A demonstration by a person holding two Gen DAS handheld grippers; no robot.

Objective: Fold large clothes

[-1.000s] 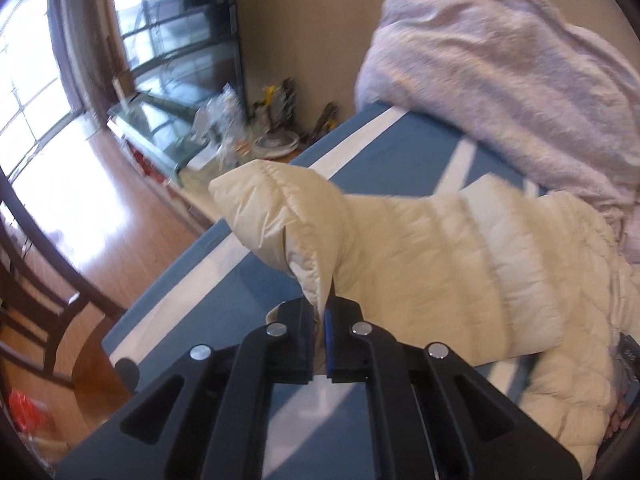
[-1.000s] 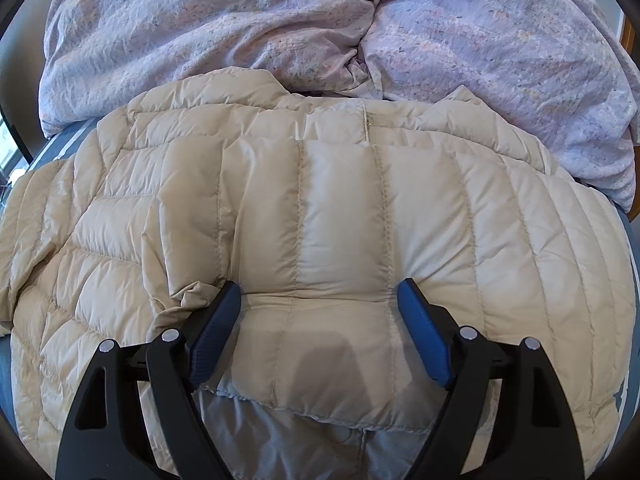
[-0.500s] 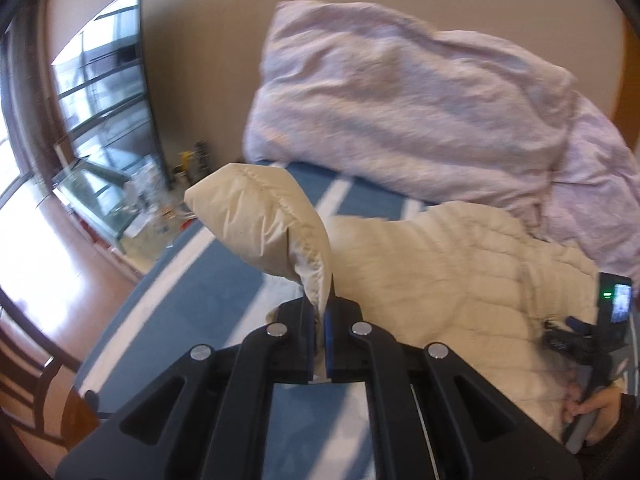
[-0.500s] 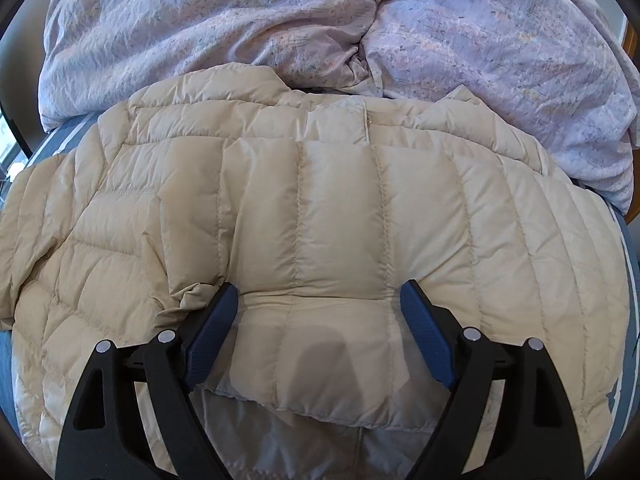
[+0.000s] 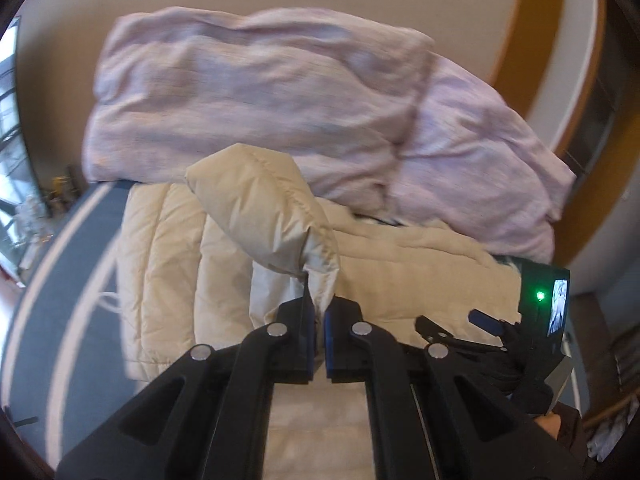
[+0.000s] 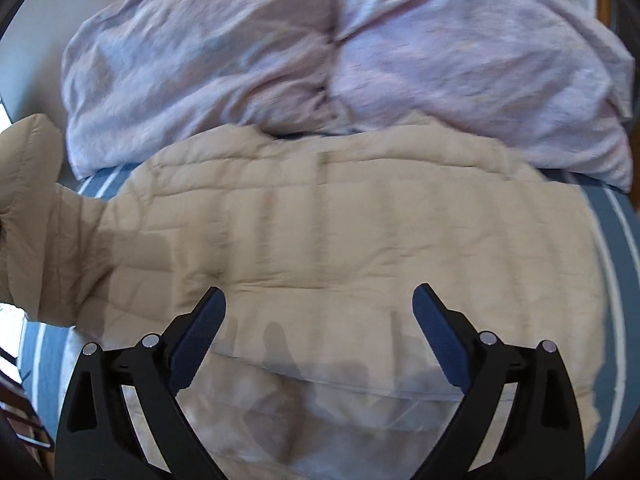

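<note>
- The cream puffer jacket (image 6: 340, 232) lies spread on the striped bed (image 5: 60, 280), just in front of the lilac duvet (image 6: 280, 52).
- Left claw (image 5: 318, 320) is clenched on the jacket's sleeve (image 5: 260, 216), lifted above the jacket.
- Right claw (image 6: 320, 320) hangs released, fingers wide, over the jacket's near hem.

R gripper (image 6: 316, 316) fingers apart over jacket (image 6: 340, 220).

The jacket (image 6: 344, 232) lies mid-frame on the bed (image 6: 616, 240), the duvet (image 6: 320, 52) heaped behind it (upper frame).
</note>
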